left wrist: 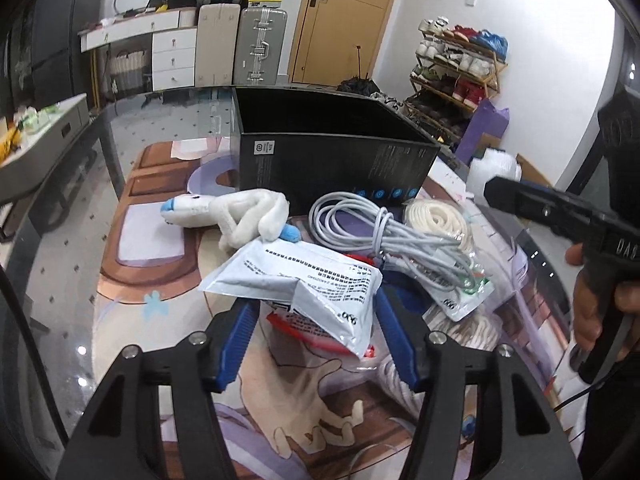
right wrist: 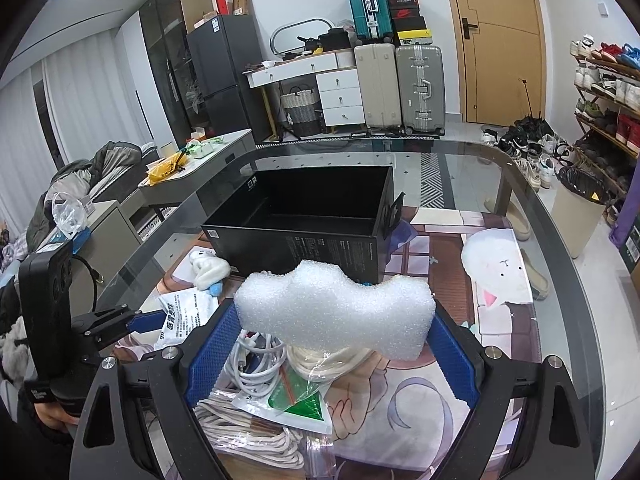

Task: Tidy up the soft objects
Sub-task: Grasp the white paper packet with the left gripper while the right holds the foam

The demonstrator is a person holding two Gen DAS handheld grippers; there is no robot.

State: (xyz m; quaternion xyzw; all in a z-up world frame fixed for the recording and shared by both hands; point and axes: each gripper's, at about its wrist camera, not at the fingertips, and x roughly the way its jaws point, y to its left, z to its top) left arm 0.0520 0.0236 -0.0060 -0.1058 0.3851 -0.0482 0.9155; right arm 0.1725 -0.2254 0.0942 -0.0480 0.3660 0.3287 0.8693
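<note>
My left gripper [left wrist: 316,306] is shut on a white printed sachet [left wrist: 296,284], held just above a red packet on the table. In the right wrist view my right gripper [right wrist: 336,322] is shut on a wide white foam block [right wrist: 336,312], lifted in front of the open, empty black box [right wrist: 304,216]. The box [left wrist: 332,160] stands behind the pile. A white plush toy [left wrist: 240,216] with blue tips lies left of a coiled grey cable [left wrist: 372,228] and a cream rope coil [left wrist: 436,216]. A clear green-printed sachet [right wrist: 304,400] lies under the right gripper.
Everything sits on a glass table [right wrist: 500,168] covered by a cartoon-printed mat [left wrist: 152,240]. More rope [right wrist: 248,436] lies near the table's front edge. A shoe rack [left wrist: 460,64], suitcases [right wrist: 420,84] and a bin [right wrist: 576,216] stand beyond the table.
</note>
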